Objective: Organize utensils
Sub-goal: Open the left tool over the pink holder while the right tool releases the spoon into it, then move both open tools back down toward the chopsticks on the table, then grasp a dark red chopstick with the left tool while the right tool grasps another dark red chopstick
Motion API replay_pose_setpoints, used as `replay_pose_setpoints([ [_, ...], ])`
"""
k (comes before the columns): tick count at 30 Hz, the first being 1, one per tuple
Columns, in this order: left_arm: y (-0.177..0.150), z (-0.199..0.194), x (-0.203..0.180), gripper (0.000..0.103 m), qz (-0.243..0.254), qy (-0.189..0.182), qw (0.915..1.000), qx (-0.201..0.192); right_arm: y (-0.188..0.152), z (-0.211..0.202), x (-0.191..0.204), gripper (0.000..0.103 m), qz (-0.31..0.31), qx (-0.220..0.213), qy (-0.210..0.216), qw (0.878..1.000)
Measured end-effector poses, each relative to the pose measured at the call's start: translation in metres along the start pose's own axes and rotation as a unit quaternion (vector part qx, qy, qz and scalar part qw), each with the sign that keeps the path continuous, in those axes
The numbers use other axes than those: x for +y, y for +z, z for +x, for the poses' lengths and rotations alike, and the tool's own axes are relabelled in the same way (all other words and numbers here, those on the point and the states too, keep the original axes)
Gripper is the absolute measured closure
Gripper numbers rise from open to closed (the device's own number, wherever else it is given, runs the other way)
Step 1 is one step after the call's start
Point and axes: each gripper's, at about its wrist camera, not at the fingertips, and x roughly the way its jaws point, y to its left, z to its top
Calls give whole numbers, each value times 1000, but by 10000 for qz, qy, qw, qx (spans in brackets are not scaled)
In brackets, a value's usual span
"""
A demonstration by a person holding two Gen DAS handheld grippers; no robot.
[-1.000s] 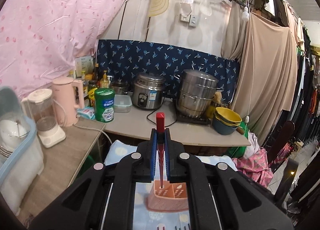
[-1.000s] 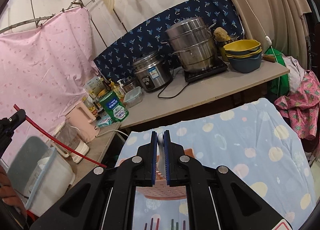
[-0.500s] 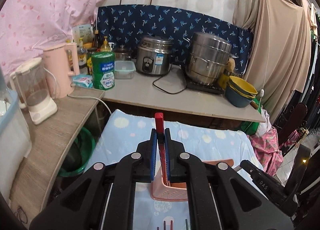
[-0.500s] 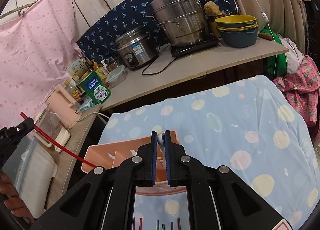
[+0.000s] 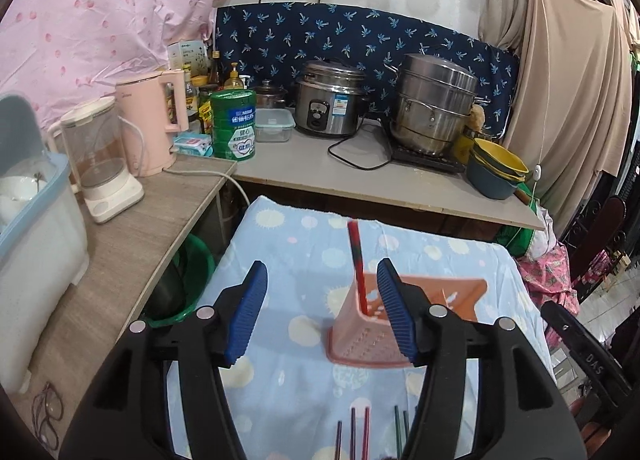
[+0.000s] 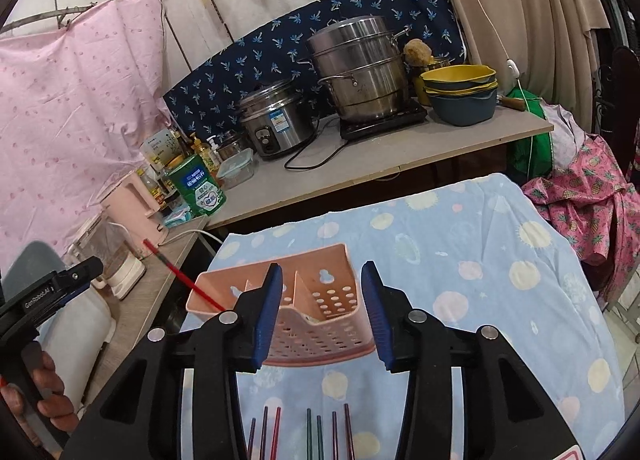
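A pink perforated utensil holder [image 5: 404, 324] stands on the blue dotted cloth [image 5: 288, 244]. One red chopstick [image 5: 355, 260] stands in its left compartment and leans out to the left. My left gripper [image 5: 320, 314] is open and its jaws are still opening. The chopstick stands between them, untouched by the blue pads [image 5: 244, 316]. My right gripper [image 6: 322, 312] is also opening, just in front of the holder [image 6: 316, 296], with nothing pressed between its pads. Several dark red and green chopsticks [image 6: 308, 432] lie on the cloth below the grippers.
Behind the cloth a counter [image 5: 320, 175] carries a rice cooker [image 5: 330, 105], a steel steamer pot [image 5: 434, 119], stacked bowls [image 5: 496, 173] and a green tin [image 5: 234, 123]. On the left, a wooden shelf holds a blender [image 5: 100, 167], a pink kettle [image 5: 150, 123] and a white bin [image 5: 36, 244]. A hand [image 6: 44, 392] holds the left gripper's handle.
Both grippers went from shut to open and sank toward the holder. The left let go of the red chopstick, which now stands in the holder. The right released a small pale-tipped thing.
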Motion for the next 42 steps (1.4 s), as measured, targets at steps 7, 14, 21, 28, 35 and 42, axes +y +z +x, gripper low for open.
replay_pose_setpoints([
  [7,-53,-25,8,40,114,86,9997,211,-42,-44,0,58,-206,16,-179,9996],
  [14,-122,-32,17,40,261,190,9967,750,-100,-73,-11,58,-368,382,-400,9978],
  [21,-186,-32,33,40,271,312,9899,1353,-163,-81,-25,58,-391,922,-612,9931],
  [28,-237,-30,39,40,255,327,9808,1903,-211,-78,-31,58,-343,1415,-664,9871],
  [35,-265,-32,31,40,319,195,9752,2181,-236,-70,-28,58,-462,1710,-608,9823],
  [42,-272,-35,21,40,433,76,9743,2210,-247,-63,-19,70,-707,1858,-576,9783],
])
